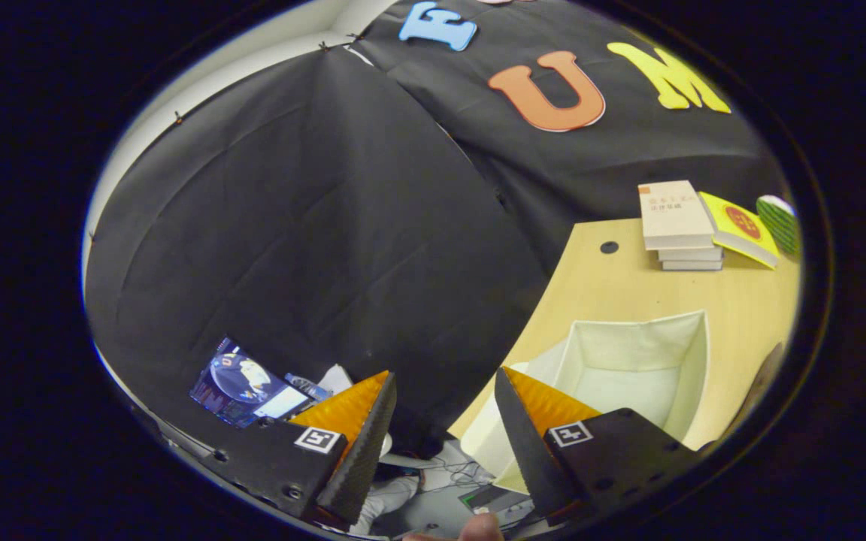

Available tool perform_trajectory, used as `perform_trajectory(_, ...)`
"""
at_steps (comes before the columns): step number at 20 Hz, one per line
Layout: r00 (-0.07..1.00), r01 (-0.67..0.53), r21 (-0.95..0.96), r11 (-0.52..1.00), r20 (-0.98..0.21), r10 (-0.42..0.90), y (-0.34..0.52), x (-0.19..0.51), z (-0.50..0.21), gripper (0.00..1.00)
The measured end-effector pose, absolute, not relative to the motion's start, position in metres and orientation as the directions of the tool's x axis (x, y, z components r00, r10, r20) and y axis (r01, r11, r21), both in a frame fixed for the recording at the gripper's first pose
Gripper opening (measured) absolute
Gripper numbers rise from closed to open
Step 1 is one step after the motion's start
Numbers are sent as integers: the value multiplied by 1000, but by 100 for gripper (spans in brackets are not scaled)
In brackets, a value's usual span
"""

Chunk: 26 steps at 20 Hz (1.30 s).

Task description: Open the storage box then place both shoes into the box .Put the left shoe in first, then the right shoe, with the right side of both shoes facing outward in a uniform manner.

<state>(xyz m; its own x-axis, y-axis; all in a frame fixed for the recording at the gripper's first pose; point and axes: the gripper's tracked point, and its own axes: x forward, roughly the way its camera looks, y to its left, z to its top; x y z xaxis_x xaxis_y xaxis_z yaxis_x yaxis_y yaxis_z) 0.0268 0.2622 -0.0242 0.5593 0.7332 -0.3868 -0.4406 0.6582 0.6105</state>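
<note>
The storage box (632, 361) on the counter (606, 282) stands open, its near corner hidden behind the right finger (534, 421) of the gripper (444, 406), whose jaws are spread with nothing between. A green round thing (779, 222) past the books (677, 222) is cut off. A fingertip (482, 528) below is cropped. The monitor (241, 383) is too small to make out.

Storage box (632, 353): matt pale cloth. Table (613, 289): smooth light wood. Books (677, 222): paper covers. Booth wall (313, 225): matt creased cloth.
</note>
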Motion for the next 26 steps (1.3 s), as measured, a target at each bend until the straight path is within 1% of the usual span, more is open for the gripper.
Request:
perform_trajectory(1,596,-448,566,692,-388,703,248,29,-27,87)
perform_trajectory(2,630,-450,526,722,-386,674,231,29,-28,95)
perform_trajectory(3,658,-445,498,744,-382,649,212,28,-27,96)
perform_trajectory(6,720,-400,454,796,-382,579,152,17,-24,96)
perform_trajectory(13,804,-200,368,908,-467,367,0,-3,-38,96)
perform_trajectory(15,810,-171,325,930,-491,320,-35,-12,-53,96)
perform_trajectory(18,805,-82,276,957,-548,227,-83,-20,-85,96)
perform_trajectory(22,752,8,295,956,-632,189,-118,-34,-135,96)
perform_trajectory(26,664,73,318,945,-723,192,-141,-33,-198,94)
